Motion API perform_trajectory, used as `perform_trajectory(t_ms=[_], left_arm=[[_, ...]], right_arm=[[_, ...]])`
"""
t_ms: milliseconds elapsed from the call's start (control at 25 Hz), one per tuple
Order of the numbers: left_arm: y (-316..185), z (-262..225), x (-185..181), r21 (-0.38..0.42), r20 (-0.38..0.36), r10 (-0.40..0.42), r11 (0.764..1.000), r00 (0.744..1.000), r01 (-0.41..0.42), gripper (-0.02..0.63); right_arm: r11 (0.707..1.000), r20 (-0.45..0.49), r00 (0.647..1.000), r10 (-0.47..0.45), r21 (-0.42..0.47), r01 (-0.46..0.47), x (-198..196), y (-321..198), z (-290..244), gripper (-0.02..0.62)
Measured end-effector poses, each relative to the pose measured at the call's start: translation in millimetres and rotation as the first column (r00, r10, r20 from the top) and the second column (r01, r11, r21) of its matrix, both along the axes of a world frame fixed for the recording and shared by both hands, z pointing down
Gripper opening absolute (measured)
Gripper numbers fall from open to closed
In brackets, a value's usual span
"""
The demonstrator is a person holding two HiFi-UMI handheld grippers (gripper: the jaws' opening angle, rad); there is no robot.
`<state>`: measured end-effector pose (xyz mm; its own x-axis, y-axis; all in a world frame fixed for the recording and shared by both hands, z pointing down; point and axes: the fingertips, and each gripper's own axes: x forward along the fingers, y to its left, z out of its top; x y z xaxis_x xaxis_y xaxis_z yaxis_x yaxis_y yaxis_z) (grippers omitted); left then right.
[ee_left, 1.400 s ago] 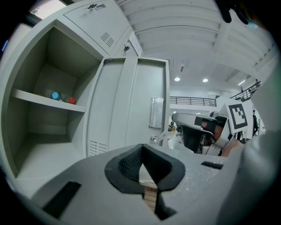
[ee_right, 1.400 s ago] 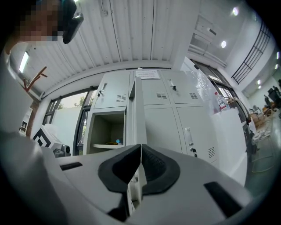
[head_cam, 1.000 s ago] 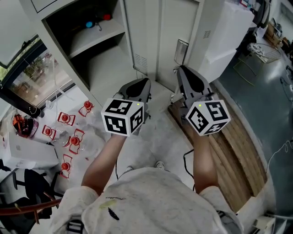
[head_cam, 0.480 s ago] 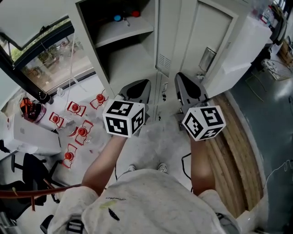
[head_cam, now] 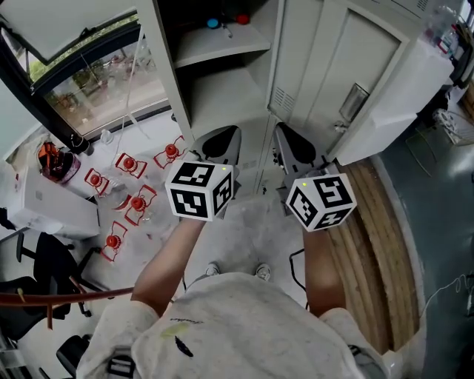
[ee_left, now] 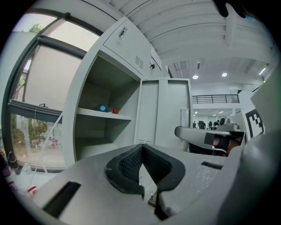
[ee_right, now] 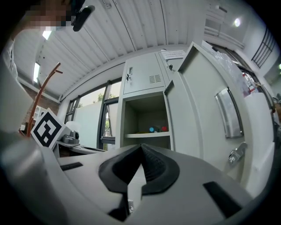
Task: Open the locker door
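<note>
The grey locker's door point(head_cam: 333, 81) stands swung open to the right, its metal handle point(head_cam: 354, 102) facing me. The open compartment point(head_cam: 222, 52) has a shelf with small blue and red objects point(head_cam: 226, 21). My left gripper point(head_cam: 224, 135) is shut and empty, held in front of the compartment's lower edge. My right gripper point(head_cam: 280, 133) is shut and empty too, held short of the door and touching nothing. The right gripper view shows the door point(ee_right: 202, 114), its handle point(ee_right: 229, 112) and the compartment point(ee_right: 147, 116) beyond the shut right gripper point(ee_right: 141, 151). In the left gripper view the left gripper point(ee_left: 141, 151) is shut before the compartment point(ee_left: 105, 127).
Several red-capped items point(head_cam: 129, 200) lie on the floor at the left, by a white box point(head_cam: 55, 211) and a window point(head_cam: 89, 81). Wooden boards point(head_cam: 378, 237) run along the right. A cable point(head_cam: 298, 259) lies by my feet. An office chair point(head_cam: 33, 274) stands at the lower left.
The right gripper has drawn back from the door's latch edge and moved left. The view has swung, so the locker now sits in the upper centre. Both grippers stay shut.
</note>
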<state>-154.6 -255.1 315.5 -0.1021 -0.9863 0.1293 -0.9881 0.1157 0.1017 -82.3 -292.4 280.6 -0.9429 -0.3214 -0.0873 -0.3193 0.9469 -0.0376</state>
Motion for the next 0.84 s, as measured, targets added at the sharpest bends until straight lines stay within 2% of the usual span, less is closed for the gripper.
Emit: perform_trajectory(t_ms=[840], left_arm=[[12, 9, -6, -0.007, -0.008, -0.021, 1.000, 1.000, 0.021, 0.005]], right_arm=[[1.000, -0.021, 1.000, -0.013, -0.012, 0.013, -4, 4, 14, 0.003]])
